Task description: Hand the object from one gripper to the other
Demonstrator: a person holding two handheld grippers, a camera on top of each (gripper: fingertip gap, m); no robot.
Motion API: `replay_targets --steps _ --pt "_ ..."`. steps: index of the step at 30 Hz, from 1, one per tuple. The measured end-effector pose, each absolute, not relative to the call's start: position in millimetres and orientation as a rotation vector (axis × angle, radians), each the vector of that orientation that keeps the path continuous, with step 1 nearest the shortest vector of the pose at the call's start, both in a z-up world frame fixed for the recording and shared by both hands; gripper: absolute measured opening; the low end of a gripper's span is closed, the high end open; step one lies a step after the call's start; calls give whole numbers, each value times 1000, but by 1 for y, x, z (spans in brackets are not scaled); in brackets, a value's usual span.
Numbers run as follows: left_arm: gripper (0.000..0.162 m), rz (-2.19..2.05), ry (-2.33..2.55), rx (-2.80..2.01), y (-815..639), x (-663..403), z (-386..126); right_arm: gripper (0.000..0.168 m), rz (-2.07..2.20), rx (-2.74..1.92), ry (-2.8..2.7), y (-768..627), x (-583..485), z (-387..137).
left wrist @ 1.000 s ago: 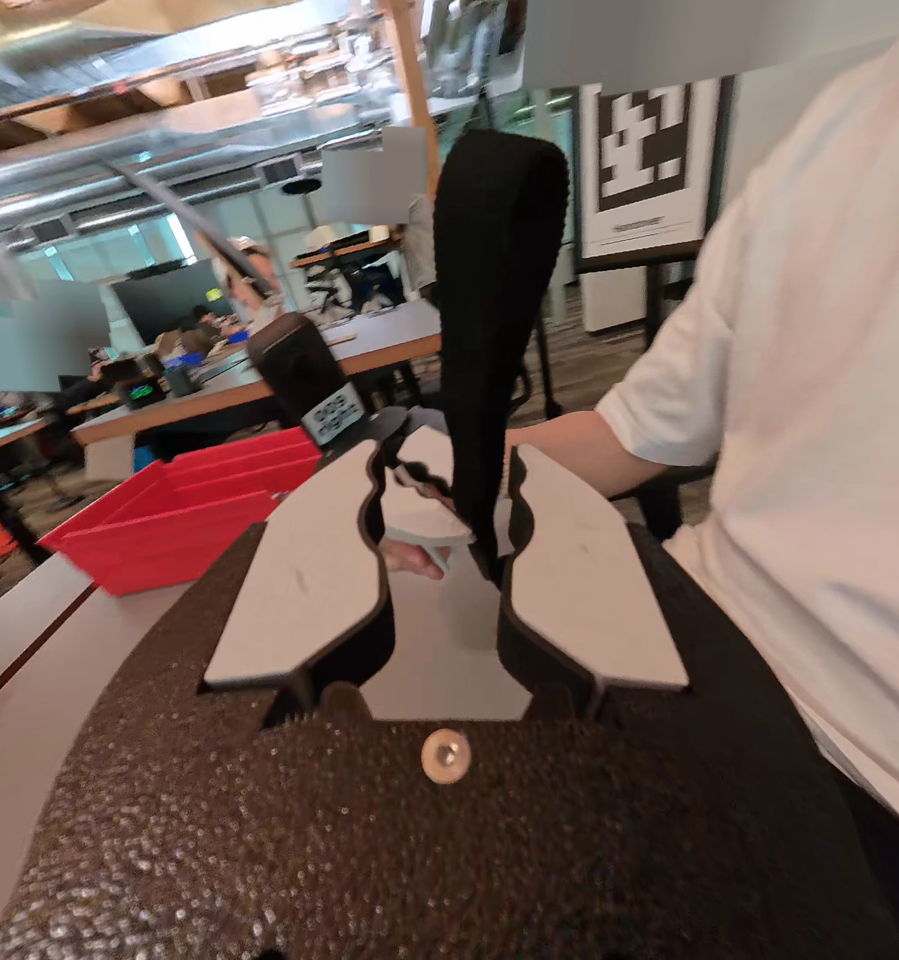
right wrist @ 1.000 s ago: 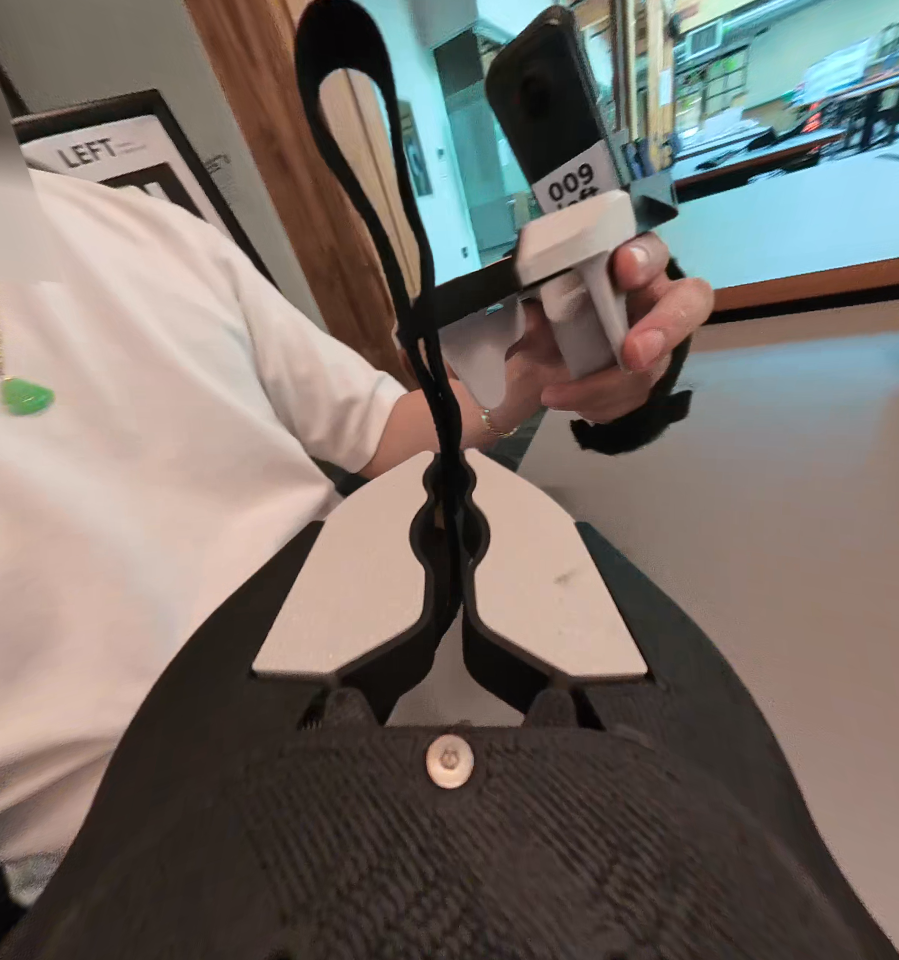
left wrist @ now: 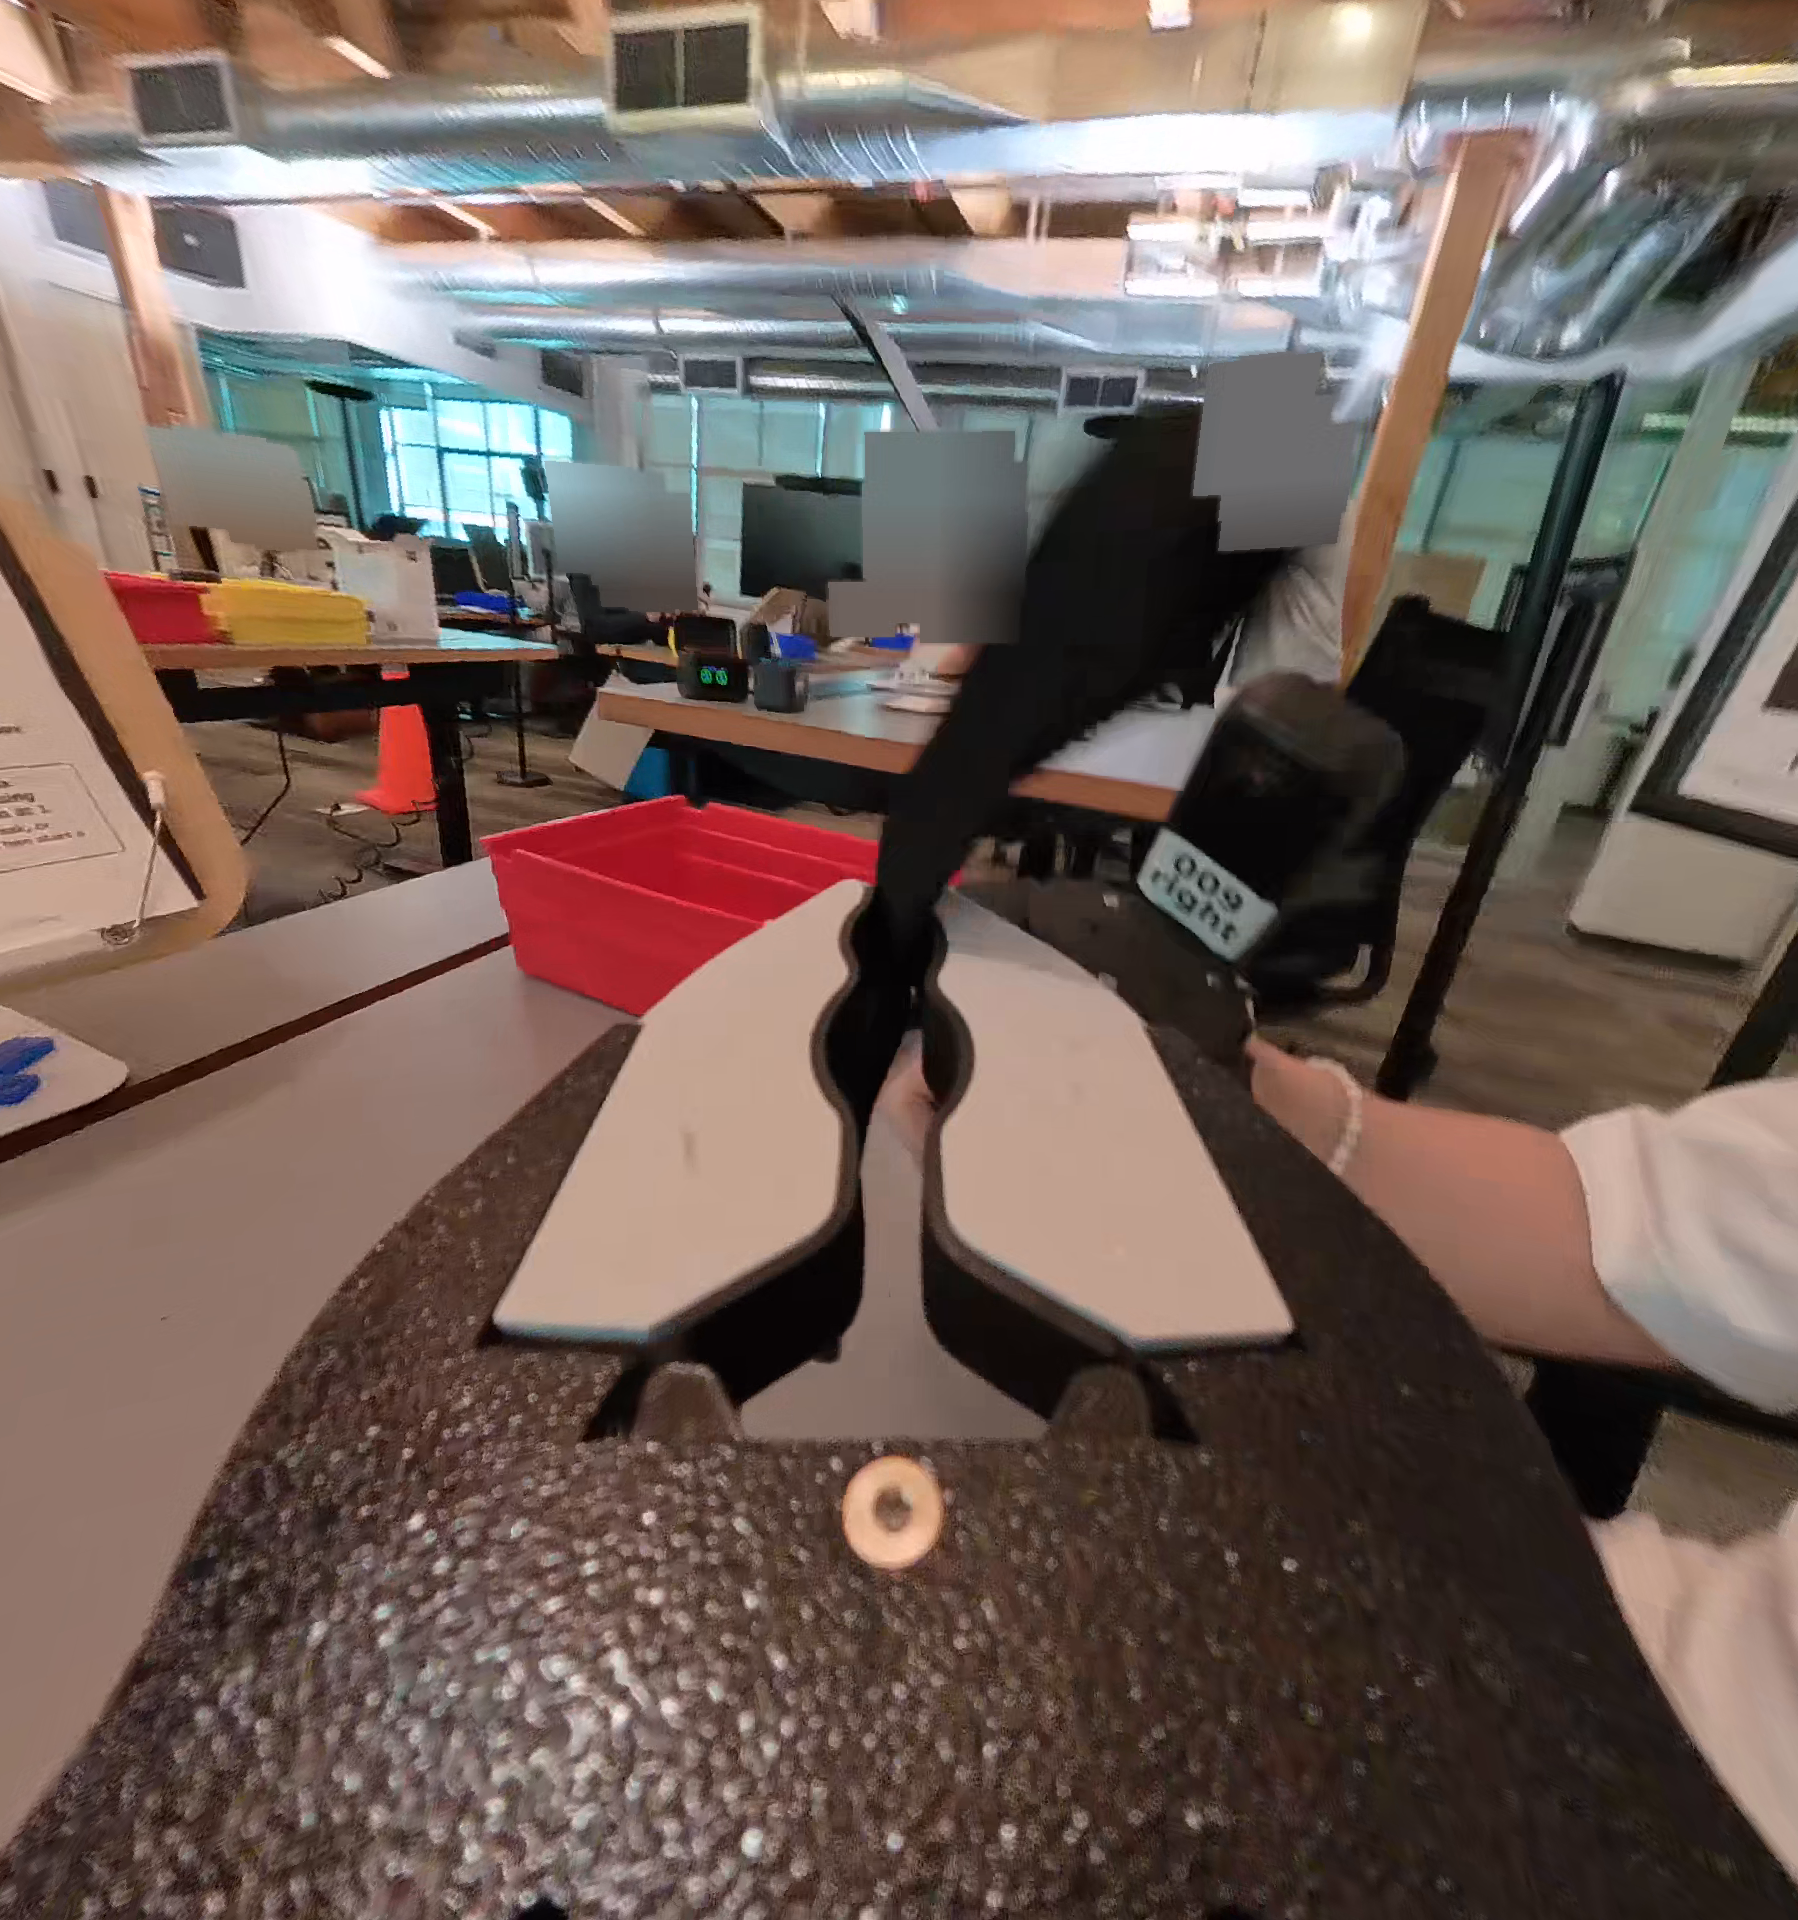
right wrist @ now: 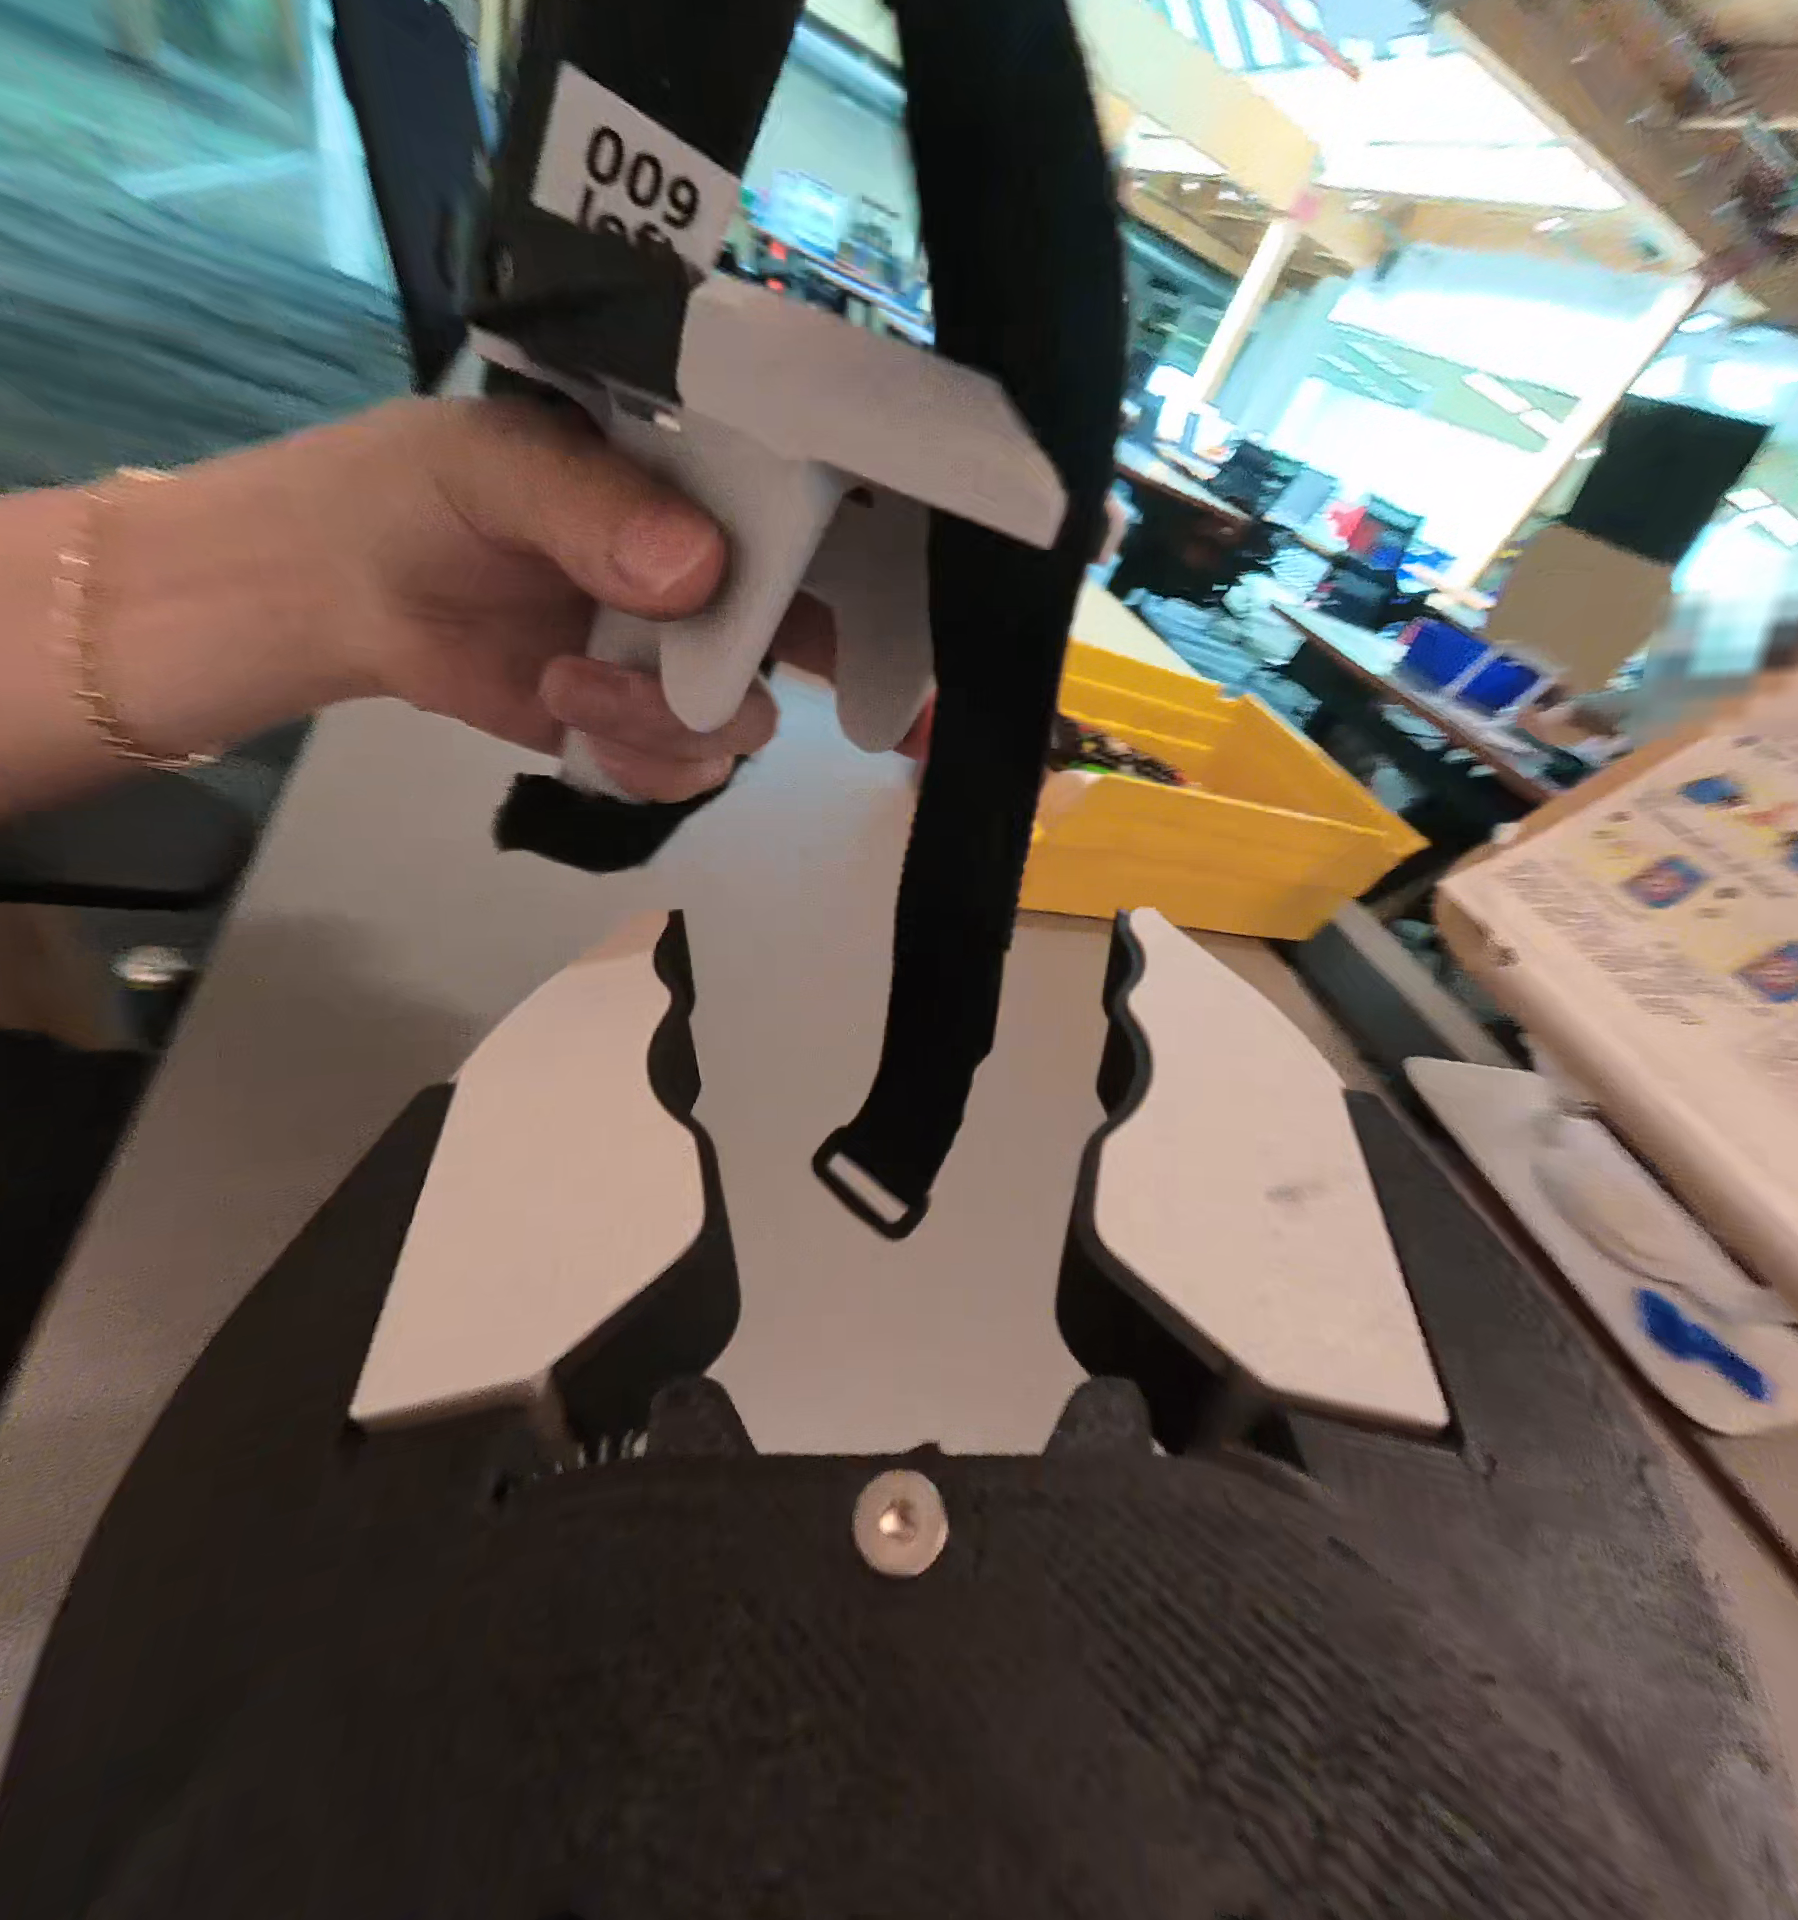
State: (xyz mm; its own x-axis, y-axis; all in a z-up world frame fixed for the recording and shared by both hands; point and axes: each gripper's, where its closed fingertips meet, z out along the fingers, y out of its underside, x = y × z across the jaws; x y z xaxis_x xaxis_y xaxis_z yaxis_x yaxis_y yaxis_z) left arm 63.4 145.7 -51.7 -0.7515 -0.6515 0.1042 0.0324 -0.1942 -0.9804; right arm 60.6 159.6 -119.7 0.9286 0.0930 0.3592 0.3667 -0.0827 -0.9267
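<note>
**A:** Strap (left wrist: 988,727) is in your left gripper (left wrist: 890,935) now. Its jaws are drawn together on the black webbing, pinched right at their tips, and the band rises up and away from them toward the ceiling.

**B:** And my right gripper (right wrist: 900,1039)?

**A:** Its jaws stand wide apart with nothing clamped. The strap's free end, the one with the small flat buckle loop (right wrist: 869,1184), dangles in the gap between them without touching either jaw, as far as I can tell. In that view you can also see your left hand (right wrist: 479,603) squeezing the trigger of the other tool, up and to the left of the open jaws.

**B:** So which step am I on?

**A:** I'd judge the handover itself is done: 1 gripper holds, the other has let go. What's left is clearing out.

**B:** What does the next move call for?

**A:** Draw your right gripper straight back and a little down, so the hanging end slips out of the gap and doesn't snag on the wavy inner edges. Keep your left trigger squeezed; webbing is thin and limp, so a slack pinch may let it slide. The tabletop (right wrist: 303,883) lies below both jaws, with a yellow bin (right wrist: 1186,790) beyond the right jaws and a red bin (left wrist: 646,894) just beyond the left jaws, so don't swing wide.
</note>
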Motion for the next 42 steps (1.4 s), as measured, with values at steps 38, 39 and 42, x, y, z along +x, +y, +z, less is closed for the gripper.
replay_targets --steps 38,39,42 --pt "25 -1762 1811 -483 140 55 -75 14 52 -1564 -312 139 54 -95" --pt "21 -1754 1824 -459 138 53 -76 14 56 -1574 -315 139 54 -97" --pt "11 -1710 1839 -421 134 53 -79 13 71 -1603 -320 140 54 -103"
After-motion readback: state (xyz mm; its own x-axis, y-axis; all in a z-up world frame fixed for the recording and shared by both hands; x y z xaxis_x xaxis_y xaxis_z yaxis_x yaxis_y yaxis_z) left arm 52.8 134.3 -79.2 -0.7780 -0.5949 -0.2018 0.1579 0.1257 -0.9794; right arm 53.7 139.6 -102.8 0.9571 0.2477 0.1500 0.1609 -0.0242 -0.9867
